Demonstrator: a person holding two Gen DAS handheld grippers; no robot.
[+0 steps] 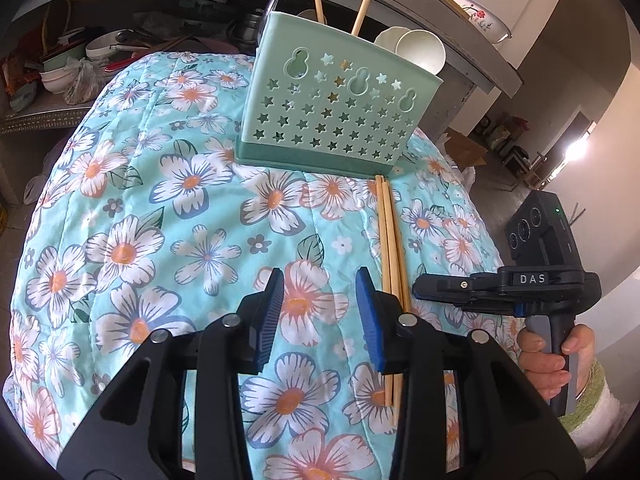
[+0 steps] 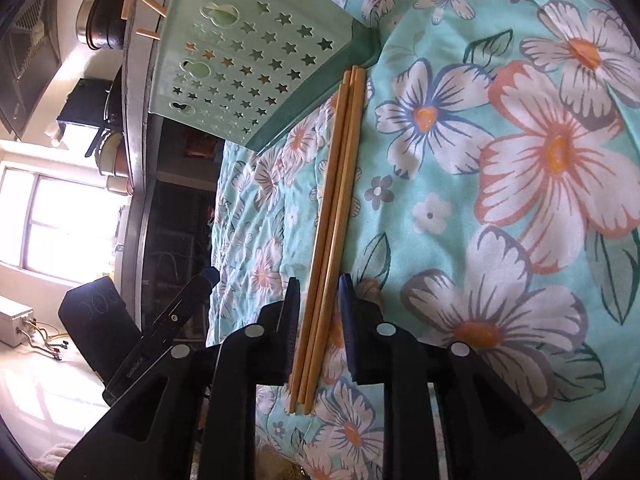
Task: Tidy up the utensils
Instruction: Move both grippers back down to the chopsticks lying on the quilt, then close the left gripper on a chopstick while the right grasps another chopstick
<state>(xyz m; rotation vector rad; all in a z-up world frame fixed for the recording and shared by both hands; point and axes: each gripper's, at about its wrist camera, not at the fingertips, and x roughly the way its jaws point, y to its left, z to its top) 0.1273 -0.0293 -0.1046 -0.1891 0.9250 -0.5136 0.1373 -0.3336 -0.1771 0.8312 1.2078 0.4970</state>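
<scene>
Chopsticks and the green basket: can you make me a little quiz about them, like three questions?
1. True or false: the loose chopsticks lie between the fingers of the right gripper.
2. What shape are most of the small holes in the green basket?
3. The left gripper is: A) open over the flowered cloth, B) shut on a spoon, C) inside the basket.

Key: 1 true; 2 stars; 3 A.
</scene>
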